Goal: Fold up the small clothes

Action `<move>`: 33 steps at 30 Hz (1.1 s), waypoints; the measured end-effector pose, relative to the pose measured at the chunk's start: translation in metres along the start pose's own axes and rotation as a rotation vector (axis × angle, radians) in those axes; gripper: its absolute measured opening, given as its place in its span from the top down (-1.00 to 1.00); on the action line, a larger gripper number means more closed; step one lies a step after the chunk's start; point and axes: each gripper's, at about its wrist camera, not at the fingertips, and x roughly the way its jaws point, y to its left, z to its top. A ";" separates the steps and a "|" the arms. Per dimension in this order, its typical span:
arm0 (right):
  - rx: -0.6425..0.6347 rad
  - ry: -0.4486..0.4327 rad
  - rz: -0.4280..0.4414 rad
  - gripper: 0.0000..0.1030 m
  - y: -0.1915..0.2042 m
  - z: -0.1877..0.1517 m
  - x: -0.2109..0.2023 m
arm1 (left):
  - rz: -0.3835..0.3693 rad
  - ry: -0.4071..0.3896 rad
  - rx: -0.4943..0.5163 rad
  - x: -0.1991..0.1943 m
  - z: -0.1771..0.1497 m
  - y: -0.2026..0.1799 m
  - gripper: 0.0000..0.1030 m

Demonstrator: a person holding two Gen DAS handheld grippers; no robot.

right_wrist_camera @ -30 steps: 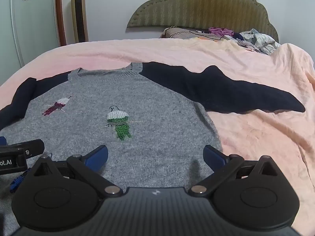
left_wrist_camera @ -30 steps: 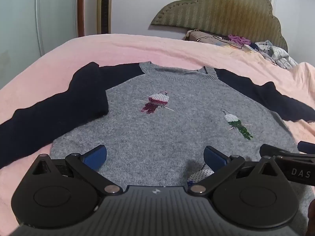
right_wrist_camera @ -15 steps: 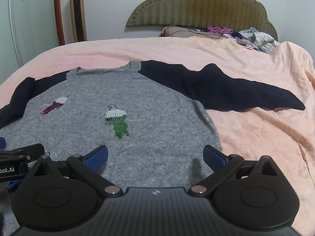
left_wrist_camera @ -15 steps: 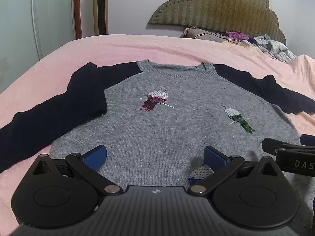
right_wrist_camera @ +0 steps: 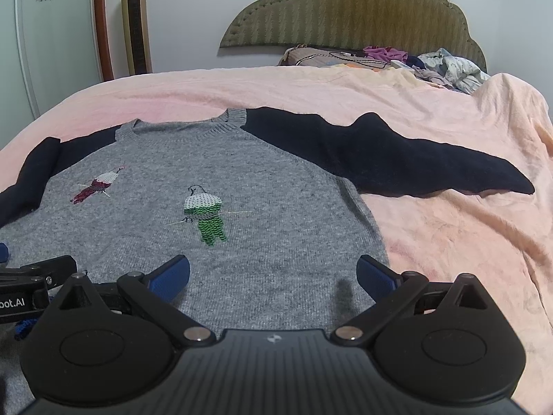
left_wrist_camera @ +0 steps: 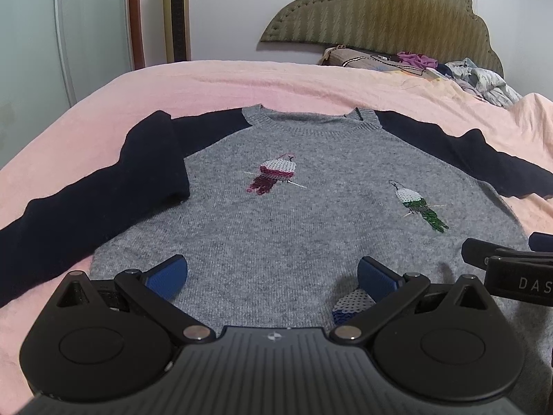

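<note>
The left tool [left_wrist_camera: 273,276] hangs low over the bottom part of the sweater [left_wrist_camera: 304,228], and its two blue fingers [left_wrist_camera: 166,275] stand wide apart with nothing between them. The right tool [right_wrist_camera: 273,276] is just beside it, over the same lower edge, and its jaws are also spread and empty. Each tool shows at the edge of the other's view.

The sweater lies face up on the pink bed cover [right_wrist_camera: 449,242], with the grey body spread flat and the neck toward the headboard [right_wrist_camera: 349,14]. Three sequin birds sit on the front: a red bird [left_wrist_camera: 274,174], a green bird [right_wrist_camera: 205,216] and one partly hidden under the left tool. The dark sleeve [left_wrist_camera: 103,204] on the left side is bent back on itself near the shoulder; the other sleeve [right_wrist_camera: 397,159] stretches out flat to the right.

The knit looks soft, rather thick and light, so it probably sags and stretches when lifted. A good hold seems to be at the hem corners or at the sleeve cuffs, pinching both layers together. The sequin patches may be slippery and could catch, so it is better to avoid them.
</note>
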 end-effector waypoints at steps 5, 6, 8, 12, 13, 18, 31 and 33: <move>0.000 -0.002 0.000 -1.00 0.000 0.000 0.000 | -0.003 -0.005 0.009 -0.003 0.001 -0.002 -1.00; -0.001 -0.001 -0.001 -1.00 0.000 0.000 0.000 | -0.004 -0.006 0.011 -0.004 0.001 -0.002 -1.00; -0.001 0.004 -0.001 -1.00 0.000 0.000 0.000 | -0.004 -0.008 0.013 -0.005 0.002 -0.003 -1.00; 0.006 -0.018 0.001 -1.00 -0.002 0.001 0.001 | -0.008 -0.013 0.013 -0.008 0.007 -0.004 -1.00; 0.007 -0.018 0.002 -1.00 -0.002 0.002 0.002 | -0.009 -0.016 0.016 -0.008 0.009 -0.005 -1.00; 0.018 -0.030 0.026 -1.00 -0.010 0.009 0.004 | -0.005 -0.049 0.044 -0.013 0.027 -0.014 -1.00; 0.220 -0.145 0.064 -1.00 -0.145 0.039 0.025 | -0.081 -0.041 0.127 0.006 0.042 -0.048 -1.00; 0.318 -0.165 0.057 -1.00 -0.180 0.044 0.029 | -0.091 -0.027 0.148 0.012 0.040 -0.053 -1.00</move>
